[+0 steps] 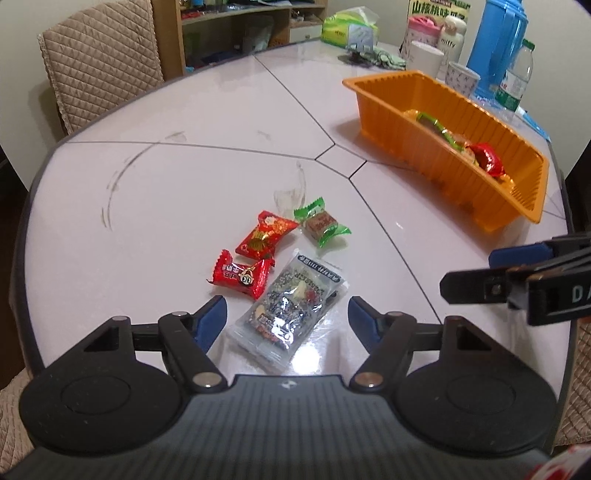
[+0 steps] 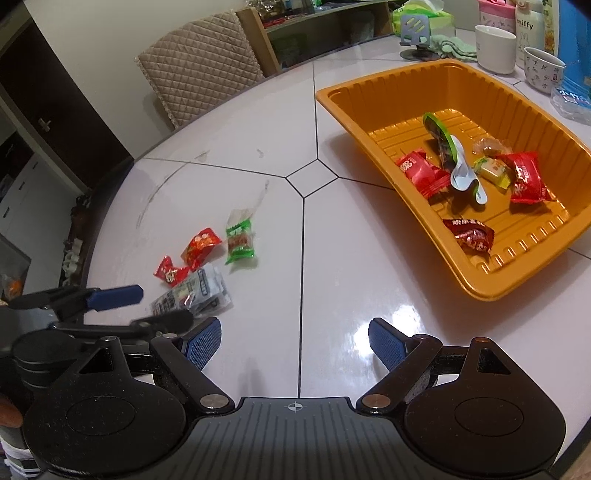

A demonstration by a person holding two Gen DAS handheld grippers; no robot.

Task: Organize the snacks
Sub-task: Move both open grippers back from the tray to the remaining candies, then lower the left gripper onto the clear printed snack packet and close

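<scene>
Several snacks lie loose on the white table: a clear grey packet (image 1: 291, 310) (image 2: 199, 291), a red candy with cartoon eyes (image 1: 242, 277) (image 2: 170, 272), a second red candy (image 1: 264, 234) (image 2: 201, 243) and a green-wrapped candy (image 1: 321, 225) (image 2: 239, 240). My left gripper (image 1: 286, 314) (image 2: 147, 306) is open, its blue pads standing either side of the grey packet without touching it. My right gripper (image 2: 295, 332) (image 1: 476, 273) is open over bare table with nothing between its fingers. The orange tray (image 1: 388, 110) (image 2: 369, 122) to the right holds several wrapped snacks.
At the table's far side stand a white cup (image 2: 495, 48), a patterned cup (image 2: 543, 68), a blue thermos (image 1: 498, 44), a water bottle (image 1: 517, 77) and a green tissue pack (image 1: 347, 26). A quilted chair (image 1: 99, 62) and a shelf (image 1: 236, 33) are behind the table.
</scene>
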